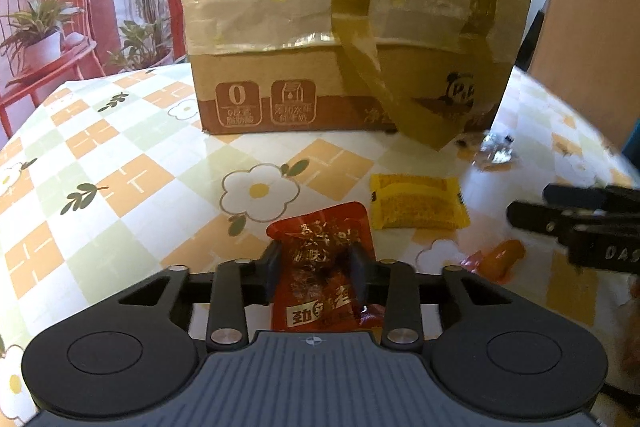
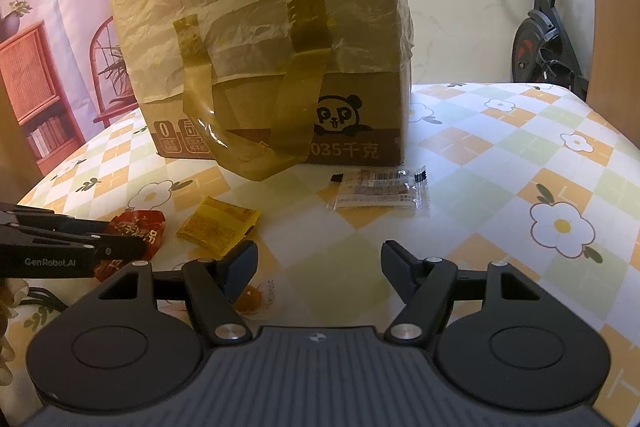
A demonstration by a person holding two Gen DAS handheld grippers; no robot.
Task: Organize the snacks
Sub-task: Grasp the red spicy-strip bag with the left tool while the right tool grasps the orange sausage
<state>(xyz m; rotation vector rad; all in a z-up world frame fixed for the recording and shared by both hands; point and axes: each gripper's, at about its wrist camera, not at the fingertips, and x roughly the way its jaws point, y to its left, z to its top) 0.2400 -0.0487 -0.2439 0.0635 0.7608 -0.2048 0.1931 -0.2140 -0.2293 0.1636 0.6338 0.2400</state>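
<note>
My left gripper [image 1: 316, 265] is shut on a red snack packet [image 1: 320, 251], low over the tablecloth; the packet also shows in the right wrist view [image 2: 138, 227]. A yellow snack packet [image 1: 416, 203] lies just beyond it, also seen in the right wrist view [image 2: 218, 227]. A clear-wrapped snack bar [image 2: 378, 189] lies in front of the cardboard box [image 2: 280, 39]. A small orange sweet [image 2: 248, 301] lies under my right gripper [image 2: 319, 269], which is open and empty. The right gripper shows at the right edge of the left wrist view [image 1: 520, 215].
The box [image 1: 352, 19] is lined with a yellowish plastic bag whose handles hang down its front. The flowered chequered tablecloth [image 2: 520, 155] covers the table. An exercise bike [image 2: 548, 11] stands behind the table at the right. An orange wrapper [image 1: 496, 259] lies near the right gripper.
</note>
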